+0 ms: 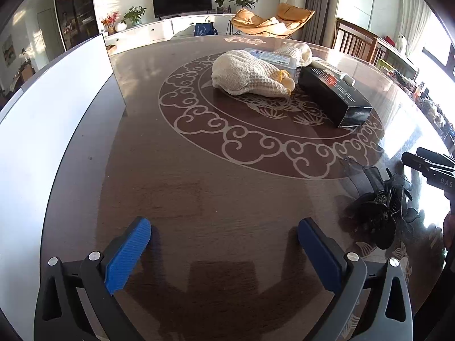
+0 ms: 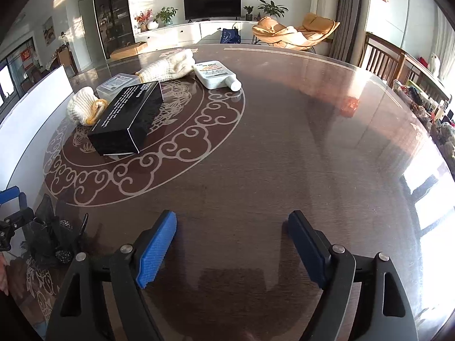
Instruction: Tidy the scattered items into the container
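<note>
The dark brown tabletop (image 1: 199, 187) carries a pale cloud-scroll ring. A cream waffle-knit cloth (image 1: 244, 75) has yellow edging; the box (image 2: 128, 119) is black with white lettering; the bottle (image 2: 216, 75) is white.

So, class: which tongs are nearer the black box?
Right, though neither is close. The right tongs sit below-right of the black box; the left tongs sit farther, below-left.

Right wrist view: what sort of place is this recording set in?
Likely a home living and dining room: a black flat-screen television on a low white cabinet, an orange lounge chair, and a round dark patterned dining table.
</note>
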